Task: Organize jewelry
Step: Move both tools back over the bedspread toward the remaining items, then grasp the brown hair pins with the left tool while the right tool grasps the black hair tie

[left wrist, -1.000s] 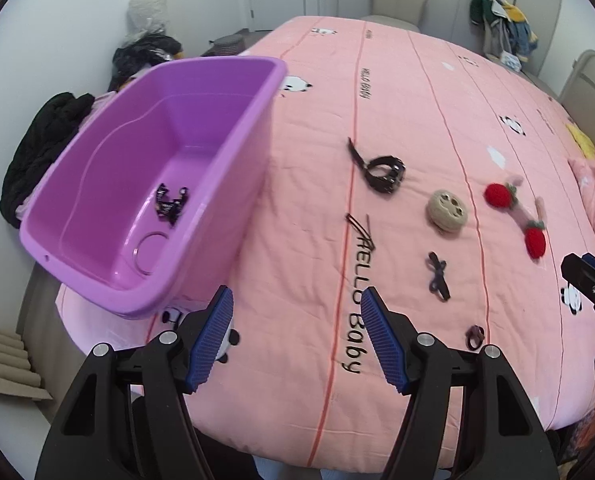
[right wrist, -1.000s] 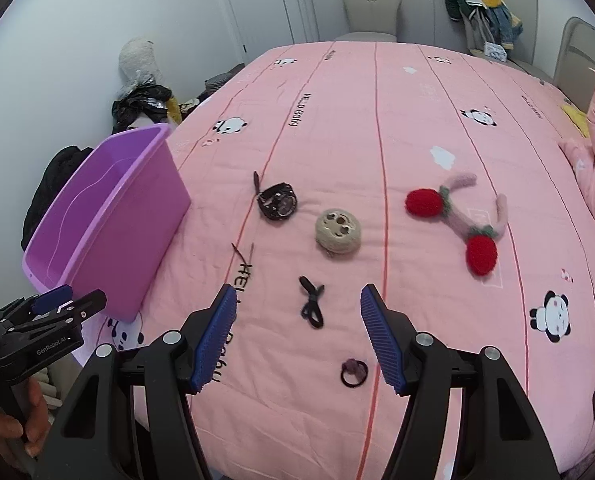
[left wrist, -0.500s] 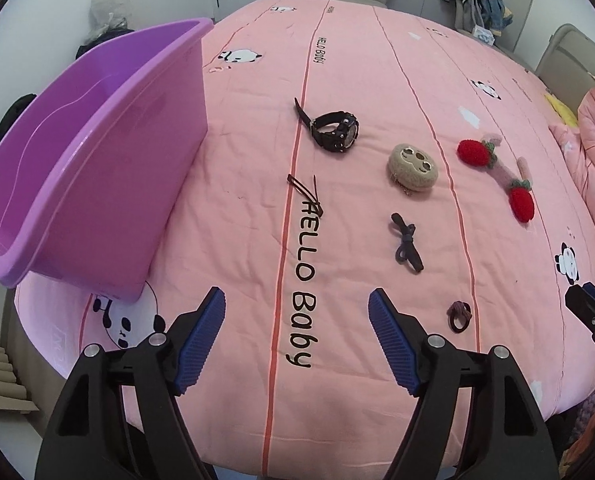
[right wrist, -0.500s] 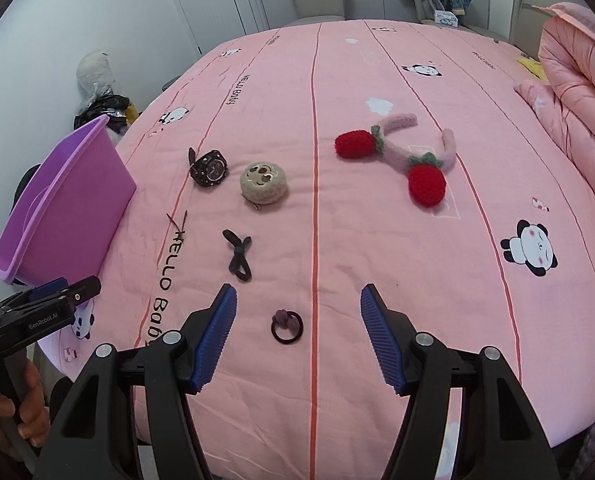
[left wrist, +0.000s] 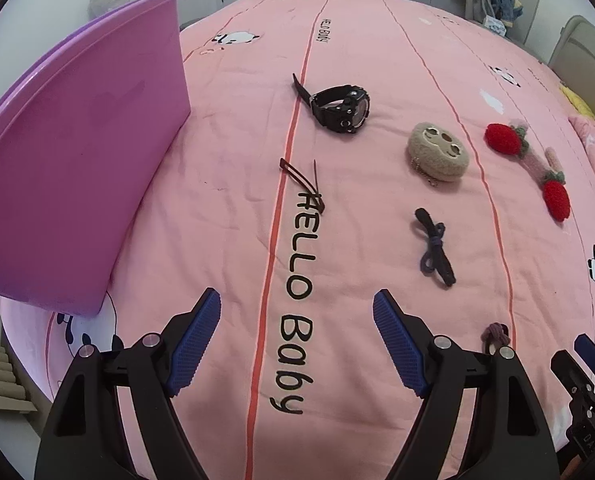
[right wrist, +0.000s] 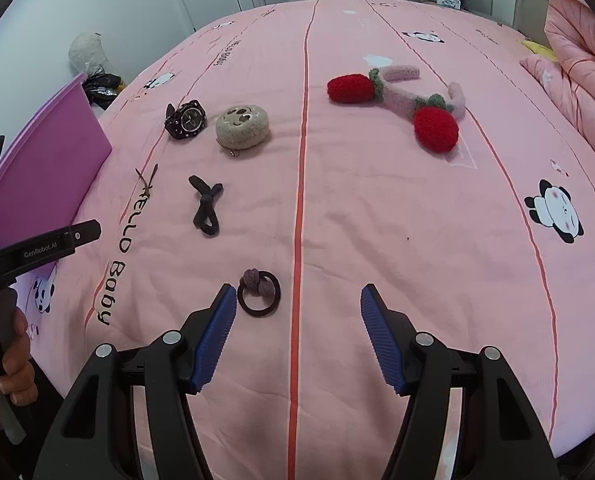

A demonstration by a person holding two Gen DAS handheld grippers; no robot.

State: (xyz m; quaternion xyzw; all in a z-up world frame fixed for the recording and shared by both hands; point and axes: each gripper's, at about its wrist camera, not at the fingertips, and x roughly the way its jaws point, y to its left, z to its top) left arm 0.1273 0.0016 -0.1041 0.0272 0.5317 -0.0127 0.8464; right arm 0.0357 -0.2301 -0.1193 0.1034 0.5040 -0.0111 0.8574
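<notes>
Both tools have dropped closer to the bed [right wrist: 377, 208]; the left tool [left wrist: 297, 344] has just been widening, empty, and the right tool [right wrist: 297, 334] gapes empty beside the hair tie [right wrist: 258, 294] near the bed's front edge, bin [left wrist: 77, 160] at its left edge.

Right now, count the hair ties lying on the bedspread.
2. The knotted dark hair tie lies beside the HELLO lettering; the ring hair tie lies just ahead of the right gripper. The purple bin's contents are hidden.
</notes>
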